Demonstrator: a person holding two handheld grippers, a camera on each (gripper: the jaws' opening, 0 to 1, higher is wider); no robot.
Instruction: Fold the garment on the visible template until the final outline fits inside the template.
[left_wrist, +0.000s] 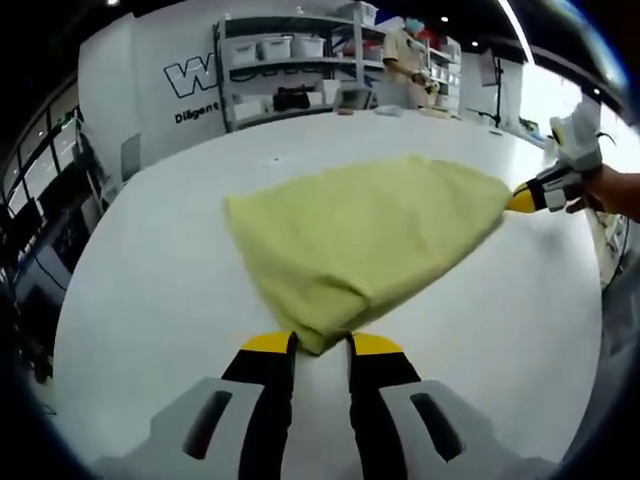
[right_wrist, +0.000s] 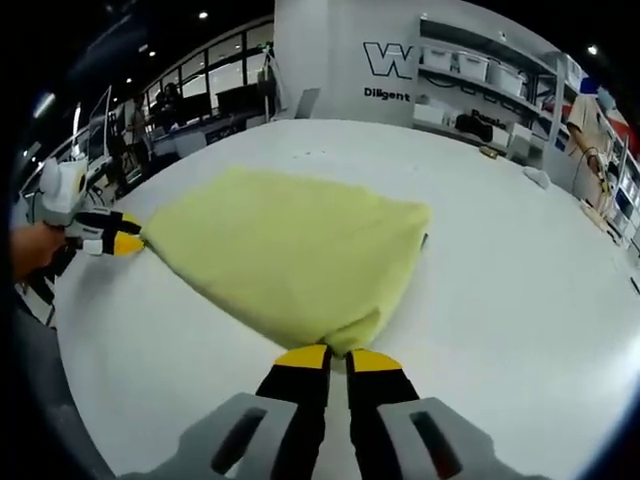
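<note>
A pale yellow-green garment (left_wrist: 370, 235) lies stretched over the white table (left_wrist: 180, 280), pulled taut between two corners. My left gripper (left_wrist: 321, 345), black with yellow tips, is shut on its near corner. The right gripper (left_wrist: 525, 198) comes in from the right of the left gripper view, shut on the far corner. In the right gripper view the same garment (right_wrist: 290, 250) spreads out ahead. My right gripper (right_wrist: 337, 354) pinches its near corner there, and the left gripper (right_wrist: 128, 241) holds the other corner at the left. No template outline shows around the cloth.
Grey shelves (left_wrist: 290, 70) with white bins stand beyond the table's far edge, before a white wall with dark lettering (right_wrist: 388, 60). A hand (left_wrist: 610, 190) holds the other gripper at the table's right side. Bare tabletop (right_wrist: 520, 290) lies all around the garment.
</note>
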